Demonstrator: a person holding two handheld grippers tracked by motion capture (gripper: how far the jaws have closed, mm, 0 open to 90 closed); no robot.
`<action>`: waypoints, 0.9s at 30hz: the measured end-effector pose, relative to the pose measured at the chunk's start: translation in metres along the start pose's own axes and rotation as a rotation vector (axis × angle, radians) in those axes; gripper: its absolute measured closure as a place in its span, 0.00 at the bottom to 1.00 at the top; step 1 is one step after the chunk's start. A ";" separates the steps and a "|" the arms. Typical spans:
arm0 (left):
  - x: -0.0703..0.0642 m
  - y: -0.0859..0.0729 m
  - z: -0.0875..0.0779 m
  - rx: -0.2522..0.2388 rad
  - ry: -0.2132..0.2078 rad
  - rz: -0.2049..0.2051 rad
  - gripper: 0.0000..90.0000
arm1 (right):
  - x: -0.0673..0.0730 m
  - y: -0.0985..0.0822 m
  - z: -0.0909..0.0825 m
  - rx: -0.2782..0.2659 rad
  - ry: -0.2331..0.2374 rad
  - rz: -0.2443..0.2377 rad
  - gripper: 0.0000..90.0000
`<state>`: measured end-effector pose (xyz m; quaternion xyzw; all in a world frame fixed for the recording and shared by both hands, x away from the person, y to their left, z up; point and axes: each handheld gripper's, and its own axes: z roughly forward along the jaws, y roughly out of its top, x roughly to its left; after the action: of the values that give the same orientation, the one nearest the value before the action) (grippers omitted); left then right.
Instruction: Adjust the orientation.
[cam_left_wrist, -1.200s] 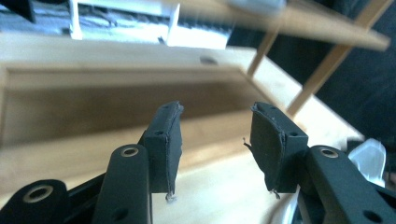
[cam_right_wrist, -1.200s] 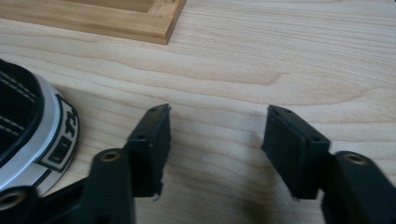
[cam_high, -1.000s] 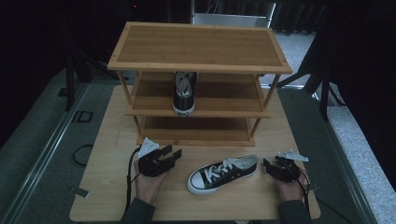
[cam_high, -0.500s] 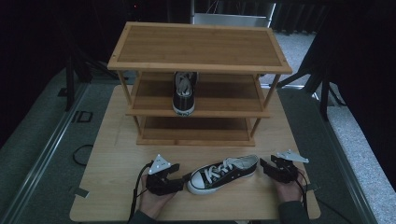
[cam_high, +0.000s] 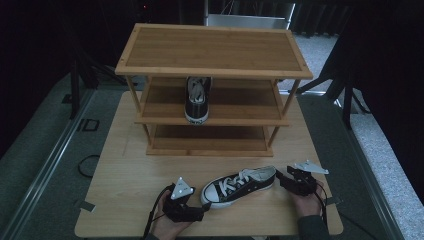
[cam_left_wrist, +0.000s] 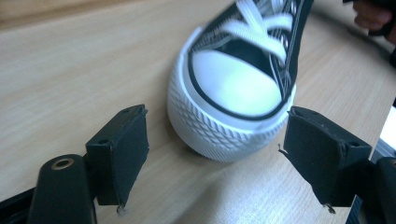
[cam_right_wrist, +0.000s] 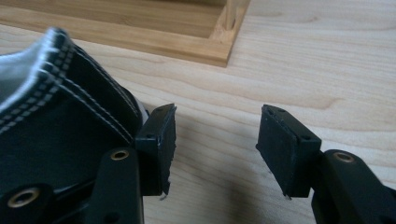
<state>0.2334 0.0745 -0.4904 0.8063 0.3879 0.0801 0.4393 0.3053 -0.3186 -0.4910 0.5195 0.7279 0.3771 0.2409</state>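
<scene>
The black canvas sneaker (cam_high: 239, 184) lies on the worktop (cam_high: 125, 165), toe toward the left claw (cam_high: 197, 214), heel toward the right claw (cam_high: 283, 181). The left claw's jaws have just been opening and flank the toe untouched; the right claw gapes empty.

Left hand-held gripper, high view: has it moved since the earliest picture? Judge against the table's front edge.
Yes. The left hand-held gripper has shifted rightward along the table and nearer its front edge, up to the toe of the sneaker; its jaws have just been opening.

High view looks forward and down over the whole tabletop (cam_high: 125, 165). Both gripper views sit low and close. All three share the sneaker (cam_high: 240, 184), at six o'clock.
</scene>
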 end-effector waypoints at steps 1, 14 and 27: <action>-0.001 0.000 0.001 0.006 0.002 0.006 0.25 | 0.001 0.000 -0.001 -0.004 0.001 -0.003 0.51; 0.012 0.010 0.013 0.027 0.161 0.039 0.24 | 0.000 0.000 -0.003 -0.005 0.042 0.003 0.60; 0.042 0.036 0.033 -0.004 0.252 -0.017 0.31 | 0.010 -0.002 -0.008 0.003 0.193 0.001 0.64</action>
<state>0.2974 0.0713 -0.4917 0.7857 0.4467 0.1776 0.3893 0.2949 -0.3120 -0.4873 0.4815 0.7480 0.4245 0.1685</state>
